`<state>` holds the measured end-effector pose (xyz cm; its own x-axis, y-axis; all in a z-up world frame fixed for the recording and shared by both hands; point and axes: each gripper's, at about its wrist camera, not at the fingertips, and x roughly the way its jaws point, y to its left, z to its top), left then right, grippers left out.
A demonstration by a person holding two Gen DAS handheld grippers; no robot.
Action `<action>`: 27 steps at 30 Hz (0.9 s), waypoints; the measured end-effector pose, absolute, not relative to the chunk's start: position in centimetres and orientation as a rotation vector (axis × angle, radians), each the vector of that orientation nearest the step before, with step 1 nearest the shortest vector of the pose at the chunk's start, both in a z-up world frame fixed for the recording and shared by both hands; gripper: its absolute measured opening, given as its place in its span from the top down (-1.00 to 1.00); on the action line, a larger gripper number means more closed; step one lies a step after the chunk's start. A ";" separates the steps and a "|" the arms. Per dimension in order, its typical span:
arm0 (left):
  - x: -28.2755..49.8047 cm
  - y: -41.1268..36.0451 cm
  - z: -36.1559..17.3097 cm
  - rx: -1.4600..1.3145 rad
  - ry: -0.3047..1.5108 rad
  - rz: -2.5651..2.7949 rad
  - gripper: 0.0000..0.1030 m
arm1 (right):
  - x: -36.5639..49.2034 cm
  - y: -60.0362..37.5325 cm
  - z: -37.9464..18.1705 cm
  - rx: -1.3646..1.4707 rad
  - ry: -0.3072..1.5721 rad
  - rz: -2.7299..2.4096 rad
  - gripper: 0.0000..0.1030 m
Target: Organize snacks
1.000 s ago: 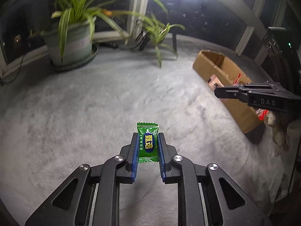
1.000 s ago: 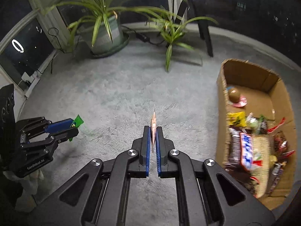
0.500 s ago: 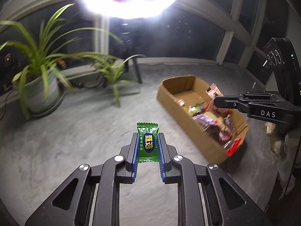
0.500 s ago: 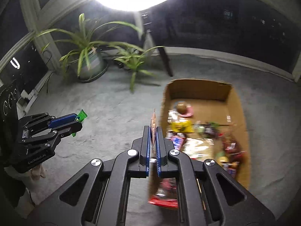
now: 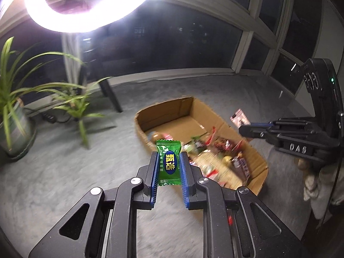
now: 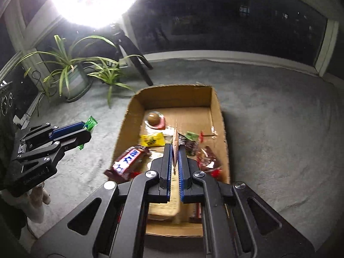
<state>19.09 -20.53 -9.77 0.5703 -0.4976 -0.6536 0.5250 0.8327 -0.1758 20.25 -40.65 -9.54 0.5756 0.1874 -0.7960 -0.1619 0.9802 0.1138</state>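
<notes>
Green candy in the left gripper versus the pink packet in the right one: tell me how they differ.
The green candy is held flat-on, its printed face showing; the pink packet shows edge-on, a thin sliver.

The left gripper stands wide around the candy; the right gripper is nearly closed on its packet.

Both are pinched between blue pads, near the cardboard box.

Both grippers swing over to the box

The right gripper [image 6: 175, 148] now hangs above the cardboard box [image 6: 217, 101] with its thin packet [image 6: 175, 142]; the left gripper [image 5: 168, 163] brings the green candy [image 5: 169, 163] near its rim.
</notes>
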 end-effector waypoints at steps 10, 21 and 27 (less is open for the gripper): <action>21.9 -25.1 -11.3 0.059 0.814 -0.601 0.67 | 21.7 -41.6 -11.7 0.046 0.985 0.213 0.90; 22.1 -25.6 -11.3 0.067 0.828 -0.594 0.51 | 21.3 -42.2 -12.1 0.090 0.989 0.222 0.71; 21.5 -25.2 -10.7 0.078 0.805 -0.588 0.18 | 19.8 -42.5 -11.5 0.060 0.960 0.201 -0.17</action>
